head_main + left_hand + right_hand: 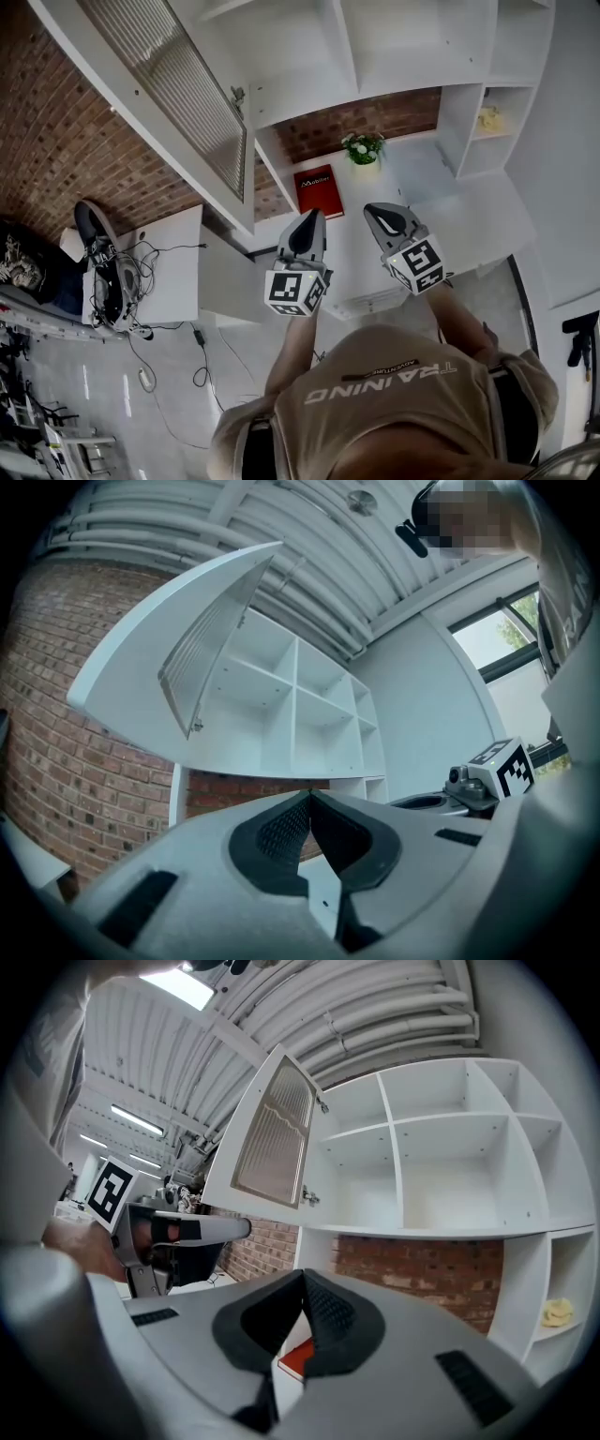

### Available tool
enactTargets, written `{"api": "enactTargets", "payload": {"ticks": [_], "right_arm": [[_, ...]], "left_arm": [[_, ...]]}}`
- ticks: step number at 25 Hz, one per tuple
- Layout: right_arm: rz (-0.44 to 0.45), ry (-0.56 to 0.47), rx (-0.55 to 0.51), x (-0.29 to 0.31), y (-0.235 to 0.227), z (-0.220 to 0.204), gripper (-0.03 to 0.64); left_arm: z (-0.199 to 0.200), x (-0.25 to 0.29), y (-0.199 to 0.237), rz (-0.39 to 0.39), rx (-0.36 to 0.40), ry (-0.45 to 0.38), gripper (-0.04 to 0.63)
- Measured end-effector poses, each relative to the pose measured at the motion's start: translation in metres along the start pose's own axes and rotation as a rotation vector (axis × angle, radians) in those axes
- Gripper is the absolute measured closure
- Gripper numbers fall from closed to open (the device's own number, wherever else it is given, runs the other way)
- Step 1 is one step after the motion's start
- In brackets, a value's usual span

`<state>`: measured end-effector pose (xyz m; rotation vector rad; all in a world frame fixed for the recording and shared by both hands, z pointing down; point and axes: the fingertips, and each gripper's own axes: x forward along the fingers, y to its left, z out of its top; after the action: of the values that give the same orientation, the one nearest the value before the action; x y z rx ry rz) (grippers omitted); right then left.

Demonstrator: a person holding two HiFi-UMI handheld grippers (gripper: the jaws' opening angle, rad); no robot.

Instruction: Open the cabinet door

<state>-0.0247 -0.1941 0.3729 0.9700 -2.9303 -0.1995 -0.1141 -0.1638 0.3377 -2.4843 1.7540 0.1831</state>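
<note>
The white wall cabinet (pixel 394 47) has bare open shelves. Its door (pixel 178 94), with a ribbed glass panel, stands swung wide out to the left. The same door shows in the left gripper view (pixel 202 639) and in the right gripper view (pixel 272 1133). My left gripper (pixel 314 217) and right gripper (pixel 375 210) are held side by side below the cabinet, apart from the door. In their own views the left gripper (pixel 309 797) and right gripper (pixel 303 1274) have their tips together, shut on nothing.
A red book (pixel 317 190) and a small potted plant (pixel 363 148) sit on the white desk (pixel 469 225) under the cabinet. A yellow object (pixel 488 119) lies on a right side shelf. Cables and gear (pixel 112 272) clutter the floor at left. Brick wall (pixel 66 141) behind.
</note>
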Motion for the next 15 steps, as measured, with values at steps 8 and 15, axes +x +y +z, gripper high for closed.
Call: {"api": "enactTargets", "payload": {"ticks": [8,15], "right_arm": [[0.014,0.007,-0.016,-0.001,-0.004,0.001,0.604],[0.02,0.024,-0.005,-0.007,0.0,-0.006,0.604]], "left_arm": [[-0.003,0.006,-0.001,-0.003,0.001,0.011,0.586],[-0.011,0.004,-0.011,-0.021,-0.016,0.032,0.586]]}}
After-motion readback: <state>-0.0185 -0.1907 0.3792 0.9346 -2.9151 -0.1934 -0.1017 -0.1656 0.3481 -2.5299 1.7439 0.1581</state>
